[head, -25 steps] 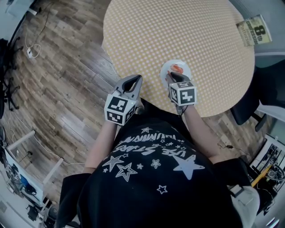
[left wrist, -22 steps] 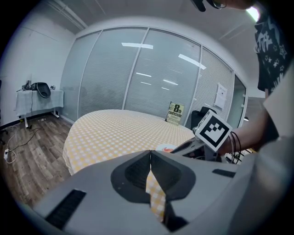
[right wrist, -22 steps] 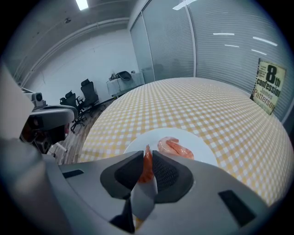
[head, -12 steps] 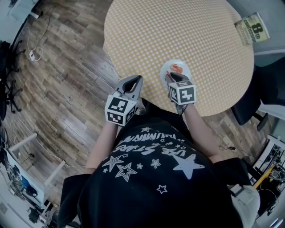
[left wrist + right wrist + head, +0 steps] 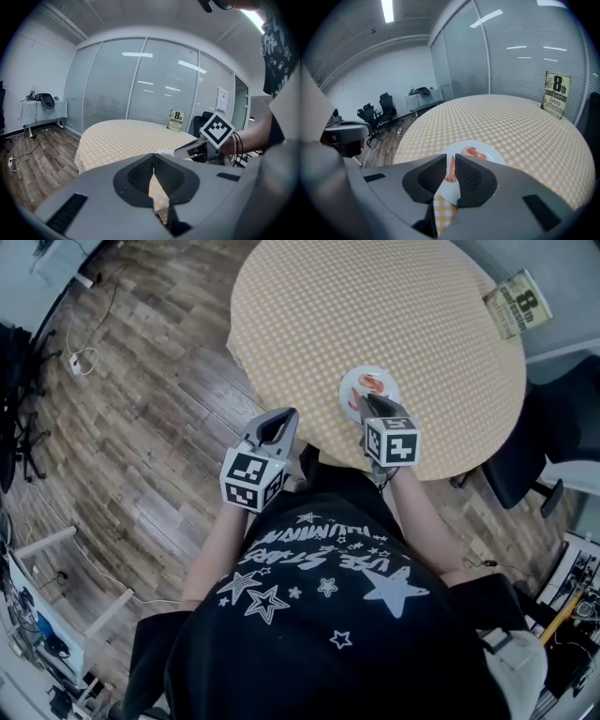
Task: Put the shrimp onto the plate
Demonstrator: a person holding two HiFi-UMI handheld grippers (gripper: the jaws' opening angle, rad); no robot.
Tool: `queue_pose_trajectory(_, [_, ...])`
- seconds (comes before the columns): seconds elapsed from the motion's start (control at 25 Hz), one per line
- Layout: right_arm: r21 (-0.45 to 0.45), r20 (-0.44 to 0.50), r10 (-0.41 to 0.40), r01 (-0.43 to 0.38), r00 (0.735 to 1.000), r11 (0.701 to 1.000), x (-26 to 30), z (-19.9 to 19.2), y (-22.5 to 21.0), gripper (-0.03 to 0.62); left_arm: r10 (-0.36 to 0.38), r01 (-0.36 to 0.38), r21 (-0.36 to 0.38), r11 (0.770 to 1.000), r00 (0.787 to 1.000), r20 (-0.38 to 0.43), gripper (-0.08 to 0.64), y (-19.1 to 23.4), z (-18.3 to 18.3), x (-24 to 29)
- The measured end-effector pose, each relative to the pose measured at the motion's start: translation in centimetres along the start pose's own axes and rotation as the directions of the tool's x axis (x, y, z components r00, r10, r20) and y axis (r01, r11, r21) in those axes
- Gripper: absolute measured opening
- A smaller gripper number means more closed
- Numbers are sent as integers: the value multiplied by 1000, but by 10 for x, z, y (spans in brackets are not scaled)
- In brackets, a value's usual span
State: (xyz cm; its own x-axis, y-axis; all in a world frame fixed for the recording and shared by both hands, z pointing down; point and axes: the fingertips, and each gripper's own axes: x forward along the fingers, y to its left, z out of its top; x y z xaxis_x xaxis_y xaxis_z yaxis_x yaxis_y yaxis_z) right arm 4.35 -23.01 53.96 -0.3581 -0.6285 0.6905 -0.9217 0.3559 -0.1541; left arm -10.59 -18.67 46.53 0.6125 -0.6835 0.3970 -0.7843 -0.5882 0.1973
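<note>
A white plate lies near the front edge of the round yellow-checked table, with an orange shrimp on it. My right gripper hovers at the plate's near rim. In the right gripper view my right gripper is shut on a second shrimp, held upright over the plate, with the other shrimp lying just beyond. My left gripper is off the table's left front edge; in its own view my left gripper is shut with nothing in it.
A printed card stands at the table's far right edge. A dark office chair sits to the table's right. Cables and desks line the wooden floor on the left.
The head view has shifted slightly. Both grippers have kept nearly the same places, the right one staying at the plate's near rim.
</note>
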Motion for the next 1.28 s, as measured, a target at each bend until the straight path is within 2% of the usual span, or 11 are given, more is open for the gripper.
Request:
queue_pose_trajectory(0.28, [52, 80, -8, 4, 997, 999, -48, -15, 11, 57, -11, 12, -26, 1000, 1000, 10, 9, -17, -18, -32])
queue_pose_trajectory(0.4, [76, 100, -17, 9, 995, 997, -75, -29, 11, 48, -47, 47, -38, 998, 999, -4, 9, -32, -28, -39])
queue_pose_trajectory(0.72, [138, 115, -65, 49, 991, 989, -120, -61, -13, 38, -132, 133, 22, 991, 990, -43, 9, -82, -40, -33])
queue_pose_trajectory(0.92, [136, 133, -46, 28, 990, 990, -134, -64, -28, 38, -115, 118, 47, 992, 992, -48, 9, -102, -37, -32])
queue_pose_trajectory(1.12, [105, 147, -1, -14, 989, 994, -154, -64, -38, 35, -55, 57, 38, 998, 998, -38, 9, -121, -32, -35])
queue_pose_trajectory(1.2, [88, 154, 23, -37, 988, 995, -168, -69, -43, 35, -45, 46, 25, 999, 999, -31, 9, -137, -33, -37])
queue_pose_trajectory(1.28, [112, 168, 60, -79, 984, 991, -182, -73, -48, 35, -41, 42, 37, 998, 999, -27, 9, -155, -32, -36])
